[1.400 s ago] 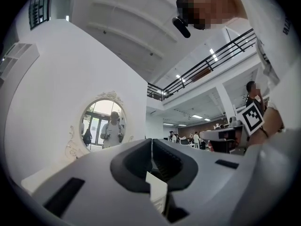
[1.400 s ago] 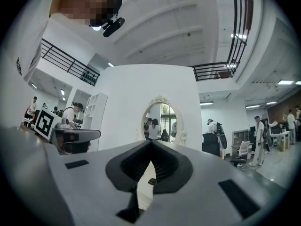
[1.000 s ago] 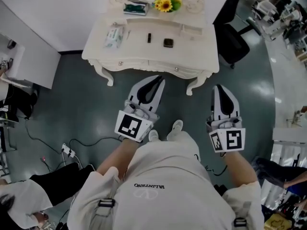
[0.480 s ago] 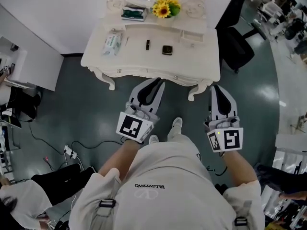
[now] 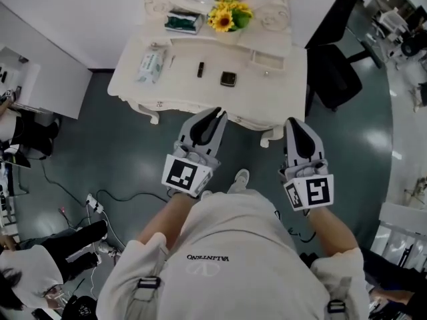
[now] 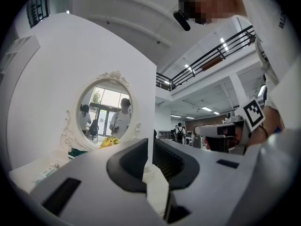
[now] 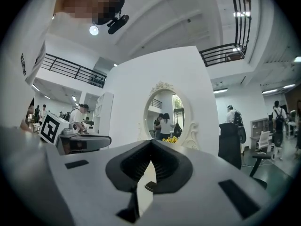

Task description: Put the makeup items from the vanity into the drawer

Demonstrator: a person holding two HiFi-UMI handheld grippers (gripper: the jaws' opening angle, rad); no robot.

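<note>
Left gripper [image 5: 215, 115] and right gripper [image 5: 293, 123], each with jaws together on nothing, point at the desk [image 5: 280, 89] from just short of its front edge, probably carried closed for the approach. The makeup items, a square compact [image 5: 228, 79] and a slim dark tube [image 5: 200, 69], lie apart mid-desk, within forward reach. A pale packet [image 5: 151, 65] lies to the left, with sunflowers [image 5: 227, 15] behind.

Seen from above: a person in a cream short-sleeved T-shirt [image 5: 227, 245] with small dark lettering below the collar, black strap buckles [image 5: 148, 284] at both shoulders, and white shoes [image 5: 241, 178]. Two pale grey plastic grippers, the left gripper [image 5: 217, 113] and the right gripper [image 5: 291, 121], have black ribbed inner pads; each carries a cube of black-and-white square markers [image 5: 185, 175].
</note>
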